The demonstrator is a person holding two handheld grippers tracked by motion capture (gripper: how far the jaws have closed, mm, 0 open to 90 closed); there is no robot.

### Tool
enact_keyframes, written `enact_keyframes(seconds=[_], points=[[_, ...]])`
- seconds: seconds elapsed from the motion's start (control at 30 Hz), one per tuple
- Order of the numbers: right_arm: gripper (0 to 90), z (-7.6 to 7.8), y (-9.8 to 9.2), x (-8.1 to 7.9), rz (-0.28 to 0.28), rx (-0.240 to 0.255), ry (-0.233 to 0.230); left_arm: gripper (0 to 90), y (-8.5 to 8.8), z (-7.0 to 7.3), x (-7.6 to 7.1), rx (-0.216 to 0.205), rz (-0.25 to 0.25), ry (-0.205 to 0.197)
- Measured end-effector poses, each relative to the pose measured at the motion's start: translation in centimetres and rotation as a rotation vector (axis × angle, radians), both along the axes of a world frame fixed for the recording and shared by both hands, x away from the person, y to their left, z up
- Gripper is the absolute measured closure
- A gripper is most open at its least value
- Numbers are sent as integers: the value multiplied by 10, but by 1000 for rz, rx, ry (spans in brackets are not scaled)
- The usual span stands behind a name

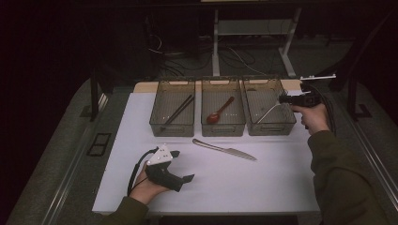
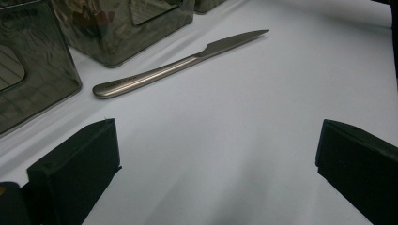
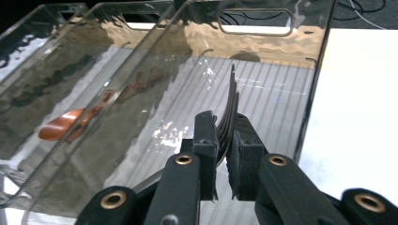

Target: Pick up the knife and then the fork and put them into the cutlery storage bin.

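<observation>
The work in hand is sorting cutlery into three clear bins: the right gripper (image 3: 224,154) holds a fork (image 3: 231,105) over the right-hand bin (image 1: 287,123), and the step is setting it down inside.

**State of the jaws.** In the right gripper view, the two black jaws stand close together with the fork's tine end between them, the tines curving up past the tips. The pads look to be on the metal, though with little margin. The fork's handle (image 1: 267,112) slopes down and away from the jaws into the bin. The left gripper (image 1: 180,166) rests on the white table (image 1: 263,187) with its jaws wide apart and nothing between them.

**Procedure for a clean release.**
1. Keep the fork inside the bin walls; the far wall stands just beyond the jaw tips.
2. Lower until the handle end looks to bear on the ribbed bin floor before parting the jaws further. A drop from height would likely bounce the fork against the wall.
3. Part the jaws fully, then withdraw upward and backward along the jaw line, so that neither pad drags the tines.

**Next item.** A knife (image 2: 180,63) lies ahead of the left jaws, slightly toward the left one, with its handle nearest and its blade pointing away. The spoon (image 1: 219,111) and chopsticks (image 1: 178,111) already lie in the other two bins.
</observation>
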State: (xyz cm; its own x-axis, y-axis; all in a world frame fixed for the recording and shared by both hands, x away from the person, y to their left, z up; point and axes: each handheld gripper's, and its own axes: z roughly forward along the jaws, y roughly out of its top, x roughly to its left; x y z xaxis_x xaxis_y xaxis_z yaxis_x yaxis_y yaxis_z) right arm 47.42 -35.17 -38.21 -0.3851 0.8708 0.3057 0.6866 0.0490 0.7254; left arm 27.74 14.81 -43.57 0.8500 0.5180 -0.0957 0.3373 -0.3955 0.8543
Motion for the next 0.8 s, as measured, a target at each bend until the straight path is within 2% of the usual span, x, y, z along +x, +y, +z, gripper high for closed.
enact_keyframes(seconds=[0.13,0.2,0.23,0.33,0.5,0.7,0.8], points=[[524,2,-1,-1,-54,-49,-45,0,0,1,0,-2,1,-2],[448,4,-5,-2,-88,-86,-73,0,1,1,0,-3,2,-1],[424,5,-7,-3,-100,-84,-80,0,0,0,0,-2,1,-1],[376,8,-14,-7,-106,-58,-100,0,0,0,0,1,-1,-1],[338,12,-16,-21,-61,-16,-134,0,-1,0,0,0,1,1],[281,15,-8,-45,15,4,-168,0,-1,-1,1,6,-2,11],[254,16,-2,-59,45,-7,-194,0,-1,-1,1,22,-3,15]])
